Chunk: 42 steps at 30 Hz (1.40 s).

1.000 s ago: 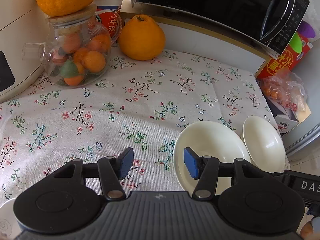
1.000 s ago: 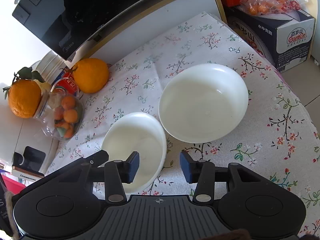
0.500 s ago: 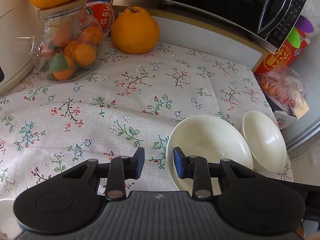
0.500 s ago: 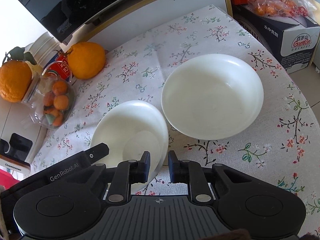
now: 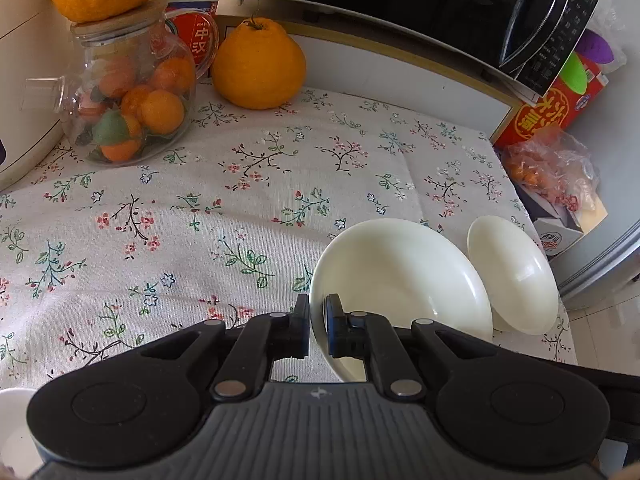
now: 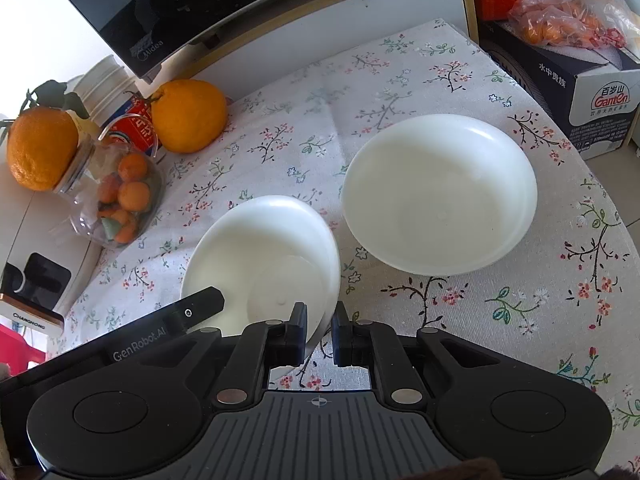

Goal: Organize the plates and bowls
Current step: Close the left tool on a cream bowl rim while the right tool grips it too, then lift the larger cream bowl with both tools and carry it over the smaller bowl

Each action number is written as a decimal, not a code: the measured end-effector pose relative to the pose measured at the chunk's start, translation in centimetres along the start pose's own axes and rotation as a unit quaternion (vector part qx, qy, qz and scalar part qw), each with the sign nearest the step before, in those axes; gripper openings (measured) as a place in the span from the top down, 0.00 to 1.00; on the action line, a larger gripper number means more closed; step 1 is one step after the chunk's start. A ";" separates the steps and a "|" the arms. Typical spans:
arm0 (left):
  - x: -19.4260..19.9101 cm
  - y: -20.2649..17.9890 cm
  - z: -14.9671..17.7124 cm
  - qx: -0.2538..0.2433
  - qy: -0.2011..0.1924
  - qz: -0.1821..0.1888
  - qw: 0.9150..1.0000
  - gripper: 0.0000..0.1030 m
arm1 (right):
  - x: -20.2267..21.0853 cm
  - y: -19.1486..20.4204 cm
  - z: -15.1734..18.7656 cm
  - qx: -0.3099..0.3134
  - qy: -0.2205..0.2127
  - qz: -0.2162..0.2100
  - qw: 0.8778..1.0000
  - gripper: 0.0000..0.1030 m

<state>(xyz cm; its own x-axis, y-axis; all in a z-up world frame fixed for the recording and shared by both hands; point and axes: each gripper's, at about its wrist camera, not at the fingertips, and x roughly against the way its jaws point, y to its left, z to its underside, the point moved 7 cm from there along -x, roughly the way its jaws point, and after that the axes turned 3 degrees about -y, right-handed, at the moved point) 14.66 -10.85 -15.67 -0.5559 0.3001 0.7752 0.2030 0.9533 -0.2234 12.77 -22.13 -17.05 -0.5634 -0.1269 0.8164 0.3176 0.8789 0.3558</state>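
Two white deep plates lie on the flowered tablecloth [image 5: 200,208]. In the left wrist view my left gripper [image 5: 318,308] is closing its jaws on the near-left rim of the nearer plate [image 5: 400,280], and the pads press on that rim. The second plate [image 5: 512,276] lies just right of it. In the right wrist view my right gripper [image 6: 320,316] is closing on the right rim of that same nearer plate [image 6: 260,256], rim between the pads. The left gripper's black body [image 6: 168,332] covers that plate's left side. The second plate [image 6: 440,196] lies free beyond.
At the back stand a glass jar of small oranges [image 5: 132,108], a big orange [image 5: 258,66] and a black microwave [image 5: 400,0]. A carton [image 6: 592,92] and a bag of fruit [image 6: 568,12] sit off the table's right edge. A white cup [image 5: 12,420] is at the near left.
Both grippers closed from wide open onto opposite rims of the nearer plate. Each view edged a little closer to it.
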 end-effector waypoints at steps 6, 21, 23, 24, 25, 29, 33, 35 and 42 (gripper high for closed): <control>1.3 -0.1 -0.1 0.004 -0.011 0.002 1.000 0.93 | 1.1 0.4 0.0 0.008 -0.012 -0.008 1.000 0.89; 5.4 -0.1 0.5 0.003 -0.043 0.003 0.999 0.93 | 4.5 2.1 0.8 0.043 -0.042 -0.006 0.998 0.88; 6.0 -0.1 0.7 0.005 -0.046 0.001 0.999 0.93 | 5.2 2.4 1.0 0.049 -0.048 -0.006 0.998 0.88; 6.2 -0.1 0.7 0.005 -0.048 0.002 0.999 0.93 | 5.5 2.5 1.1 0.052 -0.051 -0.006 0.997 0.88; 6.5 -0.2 0.8 0.004 -0.051 0.003 0.999 0.93 | 5.7 2.5 1.2 0.053 -0.053 -0.006 0.997 0.88; 7.7 -0.8 1.0 -0.003 -0.060 0.008 0.998 0.93 | 6.9 2.5 1.4 0.059 -0.061 -0.003 0.996 0.87; 8.5 -1.1 1.2 -0.005 -0.066 0.013 0.998 0.93 | 7.8 2.5 1.6 0.065 -0.069 0.000 0.996 0.87; 8.9 -1.2 1.4 -0.007 -0.069 0.012 0.998 0.93 | 8.2 2.6 1.8 0.068 -0.071 0.001 0.995 0.87; 9.8 -1.6 2.3 -0.007 -0.070 0.022 0.997 0.92 | 9.4 2.1 2.3 0.077 -0.069 0.000 0.995 0.87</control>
<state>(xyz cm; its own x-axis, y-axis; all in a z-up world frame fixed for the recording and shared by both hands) 7.04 -9.33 -9.07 -0.6534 0.3444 0.6741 0.2403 0.9388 -0.2468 6.38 -20.41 -9.63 -0.6666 -0.0723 0.7419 0.2026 0.9402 0.2737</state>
